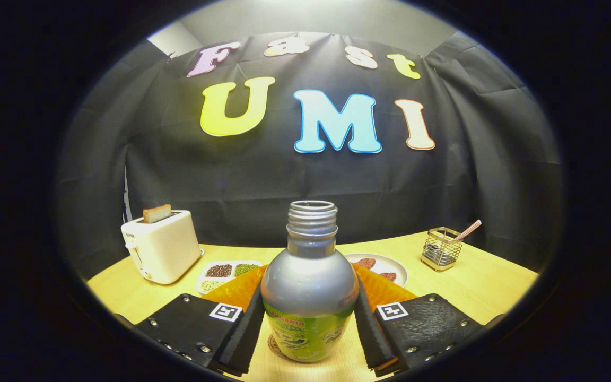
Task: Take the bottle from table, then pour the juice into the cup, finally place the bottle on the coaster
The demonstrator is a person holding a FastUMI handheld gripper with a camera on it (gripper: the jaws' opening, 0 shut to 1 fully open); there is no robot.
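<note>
Table [486, 286]: bottle [310, 286] upright, mouth up, between tool [310, 331] pads.

The bottle [310, 286], at lower center, hides the middle of an orange mat [385, 289] and the near left rim of a plate [390, 265] behind it. A round disc [275, 346] under its base shows only as a sliver. The gripper [310, 323] fingers' pads [250, 329] flank the bottle; actual contact cannot be told. The label's print is too small to read.
</note>
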